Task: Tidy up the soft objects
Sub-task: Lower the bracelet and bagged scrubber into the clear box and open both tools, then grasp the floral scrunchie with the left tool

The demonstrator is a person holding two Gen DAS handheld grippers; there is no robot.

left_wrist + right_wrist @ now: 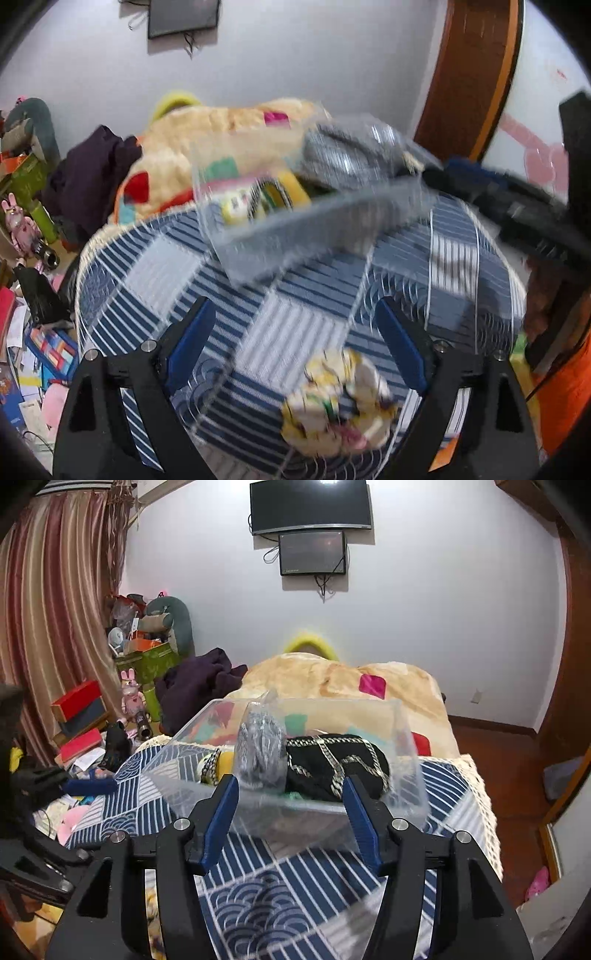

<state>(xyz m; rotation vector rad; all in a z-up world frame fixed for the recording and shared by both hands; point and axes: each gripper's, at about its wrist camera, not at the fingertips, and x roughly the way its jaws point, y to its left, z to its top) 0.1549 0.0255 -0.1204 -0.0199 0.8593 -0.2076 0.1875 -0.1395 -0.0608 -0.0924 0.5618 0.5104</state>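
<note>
A clear plastic bin (402, 738) stands on the blue patterned bedspread (258, 893). It holds a grey knit item (260, 746), a black item with gold trim (332, 768) and a yellow item (221, 766). My right gripper (291, 794) is open and empty, just in front of the bin's near wall. In the left wrist view the bin (310, 221) is blurred, with the grey item (343, 155) inside. My left gripper (295, 321) is open and empty above the bedspread (288, 325). A small yellow and white soft item (340, 398) lies on the bedspread, low between the fingers.
A beige fleece blanket (332, 675) and a dark purple garment (195, 686) lie further up the bed. Boxes, toys and papers (85, 716) crowd the floor on the left. The right gripper (517, 206) shows at the right of the left wrist view.
</note>
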